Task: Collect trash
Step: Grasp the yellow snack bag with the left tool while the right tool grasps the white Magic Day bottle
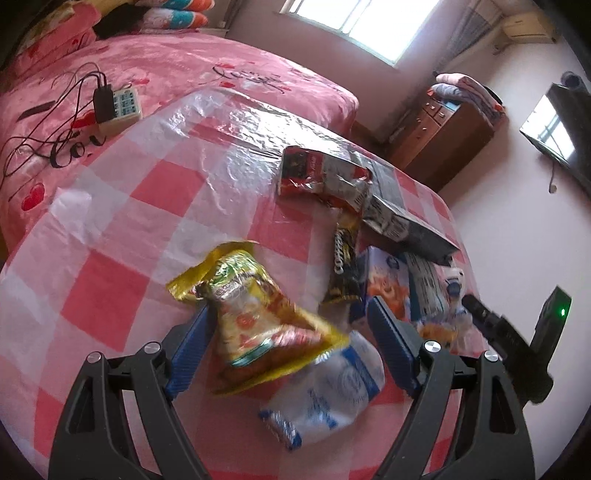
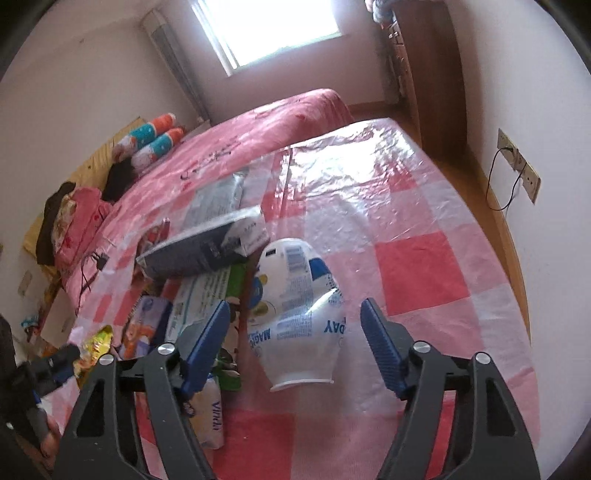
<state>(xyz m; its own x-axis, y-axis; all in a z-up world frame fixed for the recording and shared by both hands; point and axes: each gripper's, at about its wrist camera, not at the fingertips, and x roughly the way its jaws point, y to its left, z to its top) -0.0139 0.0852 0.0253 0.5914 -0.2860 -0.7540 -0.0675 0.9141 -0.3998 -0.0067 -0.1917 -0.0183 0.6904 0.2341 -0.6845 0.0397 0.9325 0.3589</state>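
Because the crinkled yellow foil snack wrapper (image 1: 258,314) is feather-light and slippery (noisy too), the left gripper (image 1: 288,328), fingers spread wide around it without pinching, should probably nip its bunched waist; the right gripper (image 2: 295,339) gapes unclenched, with the white-and-blue plastic pouch (image 2: 295,310) toward twelve o'clock.

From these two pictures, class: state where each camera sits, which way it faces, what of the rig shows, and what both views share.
Left wrist: on the left gripper, looking down over the yellow snack bag towards the bed; its blue fingers show.
Right wrist: on the right gripper, looking down at the white pouch towards the window; its blue fingers show.
Shared: the checked cloth, the grey box, the bed.
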